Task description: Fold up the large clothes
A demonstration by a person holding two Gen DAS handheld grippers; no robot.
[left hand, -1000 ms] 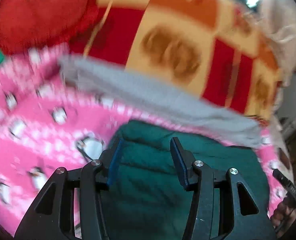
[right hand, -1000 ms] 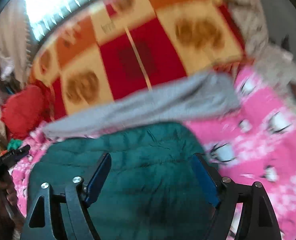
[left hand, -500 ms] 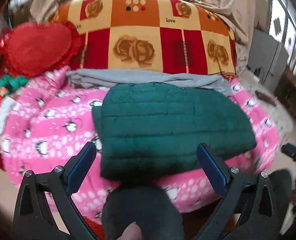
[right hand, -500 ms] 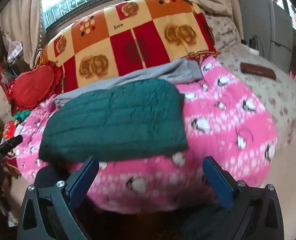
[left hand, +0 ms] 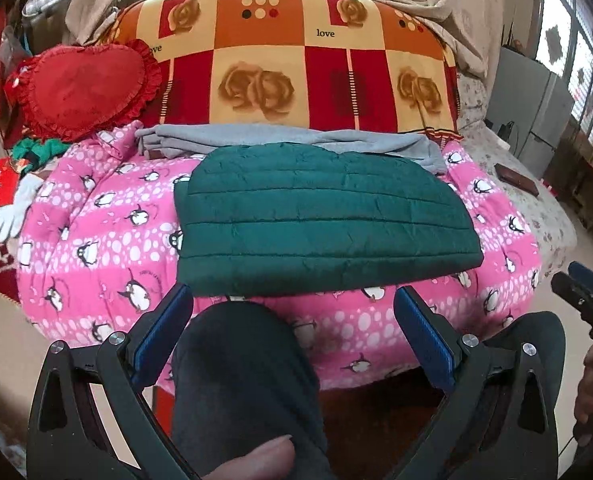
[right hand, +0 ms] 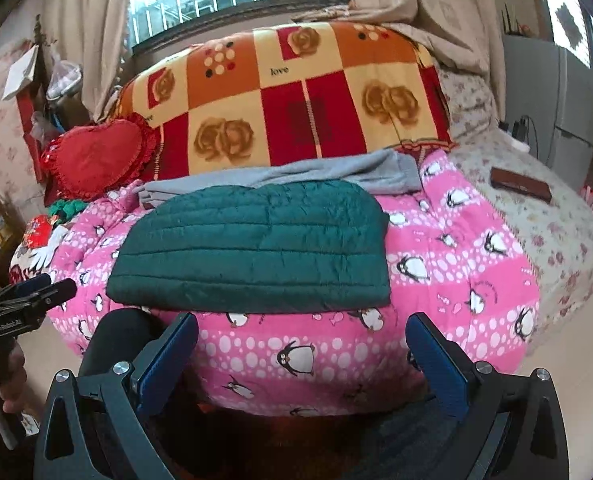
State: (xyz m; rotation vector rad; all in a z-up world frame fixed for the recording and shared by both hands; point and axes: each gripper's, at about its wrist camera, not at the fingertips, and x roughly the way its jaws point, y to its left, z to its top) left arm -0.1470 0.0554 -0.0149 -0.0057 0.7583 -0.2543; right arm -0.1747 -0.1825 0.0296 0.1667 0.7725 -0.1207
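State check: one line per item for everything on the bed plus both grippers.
green quilted jacket: folded into a flat rectangle, lying on the pink penguin blanket, not held.
grey garment: folded, lying behind the jacket, partly under its far edge.
red heart cushion: propped up at the back left.
checked rose blanket: piled up behind the clothes.
left gripper: open, empty, off the bed.
right gripper: open, empty, off the bed.
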